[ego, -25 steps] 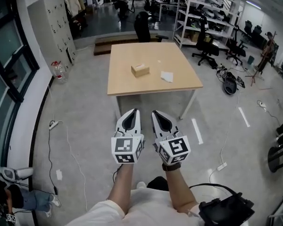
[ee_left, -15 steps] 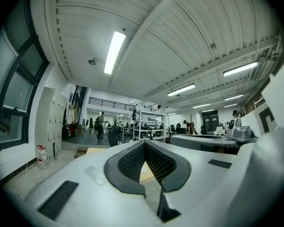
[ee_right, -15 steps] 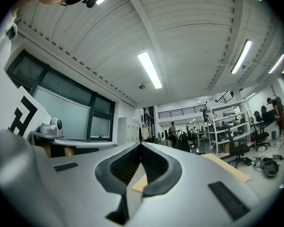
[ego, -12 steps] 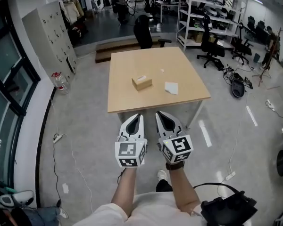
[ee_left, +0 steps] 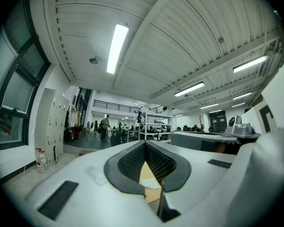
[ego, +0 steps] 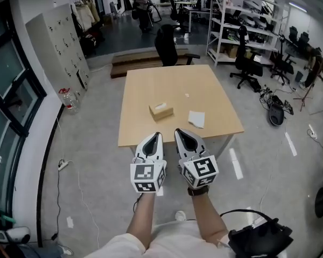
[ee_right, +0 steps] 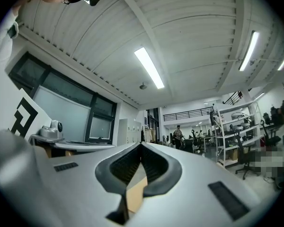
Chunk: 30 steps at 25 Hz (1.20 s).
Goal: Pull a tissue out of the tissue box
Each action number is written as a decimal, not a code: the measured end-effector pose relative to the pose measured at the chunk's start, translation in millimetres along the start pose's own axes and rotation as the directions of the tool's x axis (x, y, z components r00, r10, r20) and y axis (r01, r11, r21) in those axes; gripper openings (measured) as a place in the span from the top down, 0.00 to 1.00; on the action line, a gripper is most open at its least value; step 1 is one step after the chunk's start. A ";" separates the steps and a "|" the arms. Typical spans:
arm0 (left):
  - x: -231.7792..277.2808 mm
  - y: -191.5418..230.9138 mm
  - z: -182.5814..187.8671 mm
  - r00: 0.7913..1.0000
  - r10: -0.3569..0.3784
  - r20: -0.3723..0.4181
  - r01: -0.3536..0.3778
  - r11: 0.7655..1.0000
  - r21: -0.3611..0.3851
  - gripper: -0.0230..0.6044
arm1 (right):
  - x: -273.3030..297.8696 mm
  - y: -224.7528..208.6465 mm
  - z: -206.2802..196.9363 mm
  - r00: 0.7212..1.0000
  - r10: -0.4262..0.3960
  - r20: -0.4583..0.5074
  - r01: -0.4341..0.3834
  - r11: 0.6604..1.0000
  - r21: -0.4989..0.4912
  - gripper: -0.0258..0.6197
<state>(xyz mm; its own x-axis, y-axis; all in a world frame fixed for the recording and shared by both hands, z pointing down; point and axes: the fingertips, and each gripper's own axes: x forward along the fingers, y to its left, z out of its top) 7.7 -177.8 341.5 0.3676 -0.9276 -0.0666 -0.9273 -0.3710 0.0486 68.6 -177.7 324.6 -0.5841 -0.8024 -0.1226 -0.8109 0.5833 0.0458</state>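
Tissue box: a small tan tissue box sat on the table, straight ahead of both grippers and well apart from them, roughly in line with the gap between the two.
Tissue: a pale tissue seemed to show at the box's top slot, too small to make out its shape.
Handling: the tissue likely weighed almost nothing and was soft, limp and easy to tear. The cardboard box looked light enough to lift or slide under a pull.
Where to hold: probably pinch the raised tuft at the slot and draw upward, perhaps with the other gripper steadying the box.
White sheet: a white sheet lay flat ahead of the right gripper, beside the box but not touching it.
Table: a bare light-wood table, its near edge just beyond the jaw tips.
Left gripper: the left gripper was clenched and empty, pointing level at the table.
Right gripper: the right gripper was clenched and empty, close beside the left.
Writing: no brand or print could be read on the box. Only black-and-white square patterns showed on the marker cubes.
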 end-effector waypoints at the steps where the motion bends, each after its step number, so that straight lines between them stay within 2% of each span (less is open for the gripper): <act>1: 10.4 0.1 -0.2 1.000 0.006 0.001 -0.006 1.000 -0.001 0.96 | 5.4 -8.4 0.5 1.000 0.006 0.001 -0.006 1.000 -0.002 0.96; 11: 85.5 11.6 -21.1 0.998 0.054 -0.019 -0.054 0.998 -0.010 0.96 | 48.7 -77.7 -29.4 0.999 0.029 -0.019 -0.028 0.999 0.037 0.96; 16: 121.0 33.7 -23.2 0.998 0.057 -0.031 -0.057 0.998 -0.005 0.96 | 81.9 -95.3 -38.8 0.999 0.034 -0.030 -0.032 0.998 0.046 0.95; 19: 152.3 47.0 -32.9 0.999 0.031 -0.038 -0.032 0.999 -0.023 0.96 | 108.2 -112.9 -49.8 0.999 0.017 -0.036 -0.015 0.999 0.044 0.95; 23: 203.2 79.5 -44.4 0.999 -0.009 -0.039 0.007 0.999 -0.047 0.96 | 160.2 -138.6 -66.7 0.999 -0.017 -0.050 0.019 0.999 0.036 0.95; 30: 288.6 171.6 -22.0 0.999 -0.035 0.012 0.036 0.997 -0.072 0.96 | 278.9 -147.2 -56.9 0.999 -0.019 -0.036 0.017 0.999 -0.044 0.95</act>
<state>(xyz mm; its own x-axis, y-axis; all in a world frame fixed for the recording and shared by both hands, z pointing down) -43.9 -510.2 352.6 0.3990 -0.9135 -0.0800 -0.9062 -0.4061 0.1176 23.1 -494.5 340.0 -0.5694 -0.8173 -0.0882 -0.8218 0.5631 0.0872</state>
